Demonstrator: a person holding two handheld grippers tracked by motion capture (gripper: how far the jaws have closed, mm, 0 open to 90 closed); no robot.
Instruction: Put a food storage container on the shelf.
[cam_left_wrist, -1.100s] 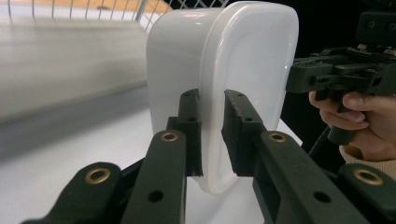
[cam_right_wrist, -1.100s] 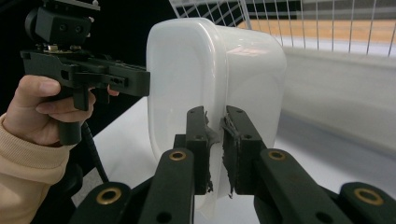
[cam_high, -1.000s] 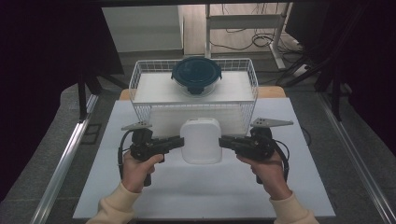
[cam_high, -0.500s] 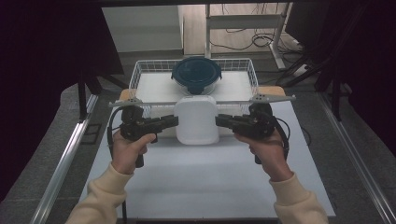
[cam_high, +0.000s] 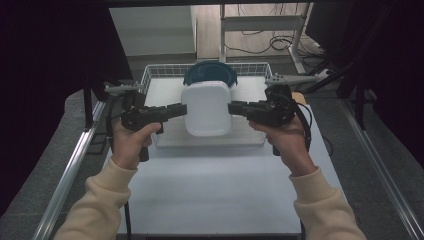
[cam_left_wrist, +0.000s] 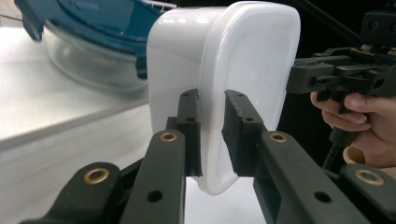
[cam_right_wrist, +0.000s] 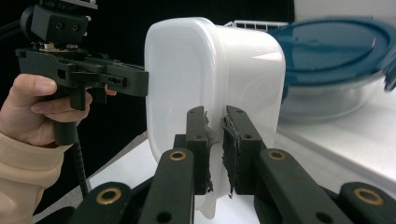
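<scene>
Both grippers clamp the white container's rim: the left gripper (cam_high: 182, 109) from the left, the right gripper (cam_high: 232, 107) from the right, jaws closed on its lip. White container (cam_high: 206, 107) hangs mid-frame in the high view, off the table (cam_high: 210, 190), in front of the wire basket (cam_high: 150, 75) holding a blue-lidded glass bowl (cam_high: 210, 72). Hands level, forearms entering from the bottom corners.
</scene>
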